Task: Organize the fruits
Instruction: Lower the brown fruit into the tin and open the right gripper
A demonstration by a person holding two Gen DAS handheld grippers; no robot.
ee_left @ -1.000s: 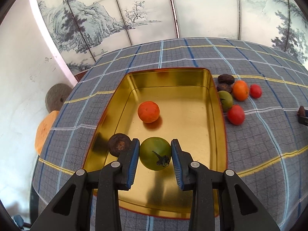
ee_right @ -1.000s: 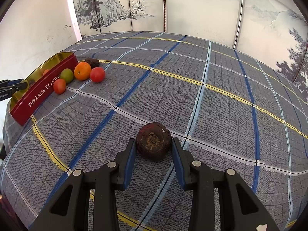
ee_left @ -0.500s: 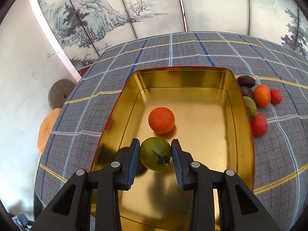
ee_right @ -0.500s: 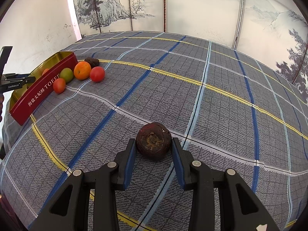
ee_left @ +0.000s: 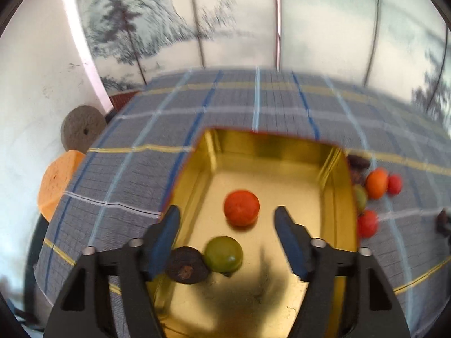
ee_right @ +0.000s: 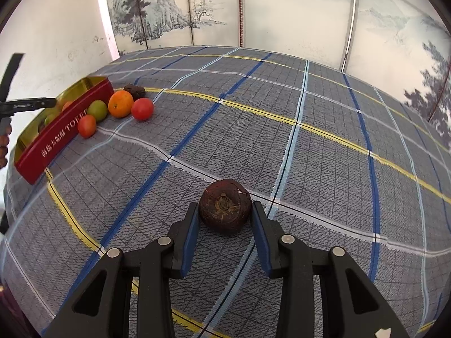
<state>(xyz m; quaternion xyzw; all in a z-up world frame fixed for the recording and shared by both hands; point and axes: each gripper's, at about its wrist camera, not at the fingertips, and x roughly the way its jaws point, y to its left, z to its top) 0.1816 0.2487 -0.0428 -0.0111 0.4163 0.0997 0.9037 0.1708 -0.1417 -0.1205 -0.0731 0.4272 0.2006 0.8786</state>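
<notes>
Left gripper (ee_left: 227, 219) spread wide above the gold-lined tin (ee_left: 342, 186), gripping nothing. In the tin, three fruits: a green tomato (ee_left: 223, 254) near the front, touching a dark wrinkled fruit (ee_left: 186, 265) on its left, and an orange-red fruit (ee_left: 241, 208) further in, apart from both. Left-wrist view blurred, so finer detail not readable.

Outside the tin, just beside its right wall, a small cluster on the checked cloth (ee_left: 253, 107): a red tomato (ee_left: 367, 223) nearest, a green fruit (ee_left: 360, 195) against the wall, an orange (ee_left: 377, 183), a smaller red tomato (ee_left: 394, 184) touching the orange, and a dark fruit (ee_left: 358, 163) at the far end. Same cluster seen from the right-wrist view along the red outer side of the tin, lettered "TOFFEE" in part.

Right gripper (ee_right: 225, 219) well apart from the tin, down at the cloth, closed around a dark brown round fruit (ee_right: 225, 206), blue pads (ee_right: 191, 233) on either side of it, stem end facing the camera. Whether lifted or resting on the cloth, cannot tell.

Beyond the cloth's left edge, a grey disc (ee_left: 81, 131) and an orange disc (ee_left: 57, 184) by the white wall.
</notes>
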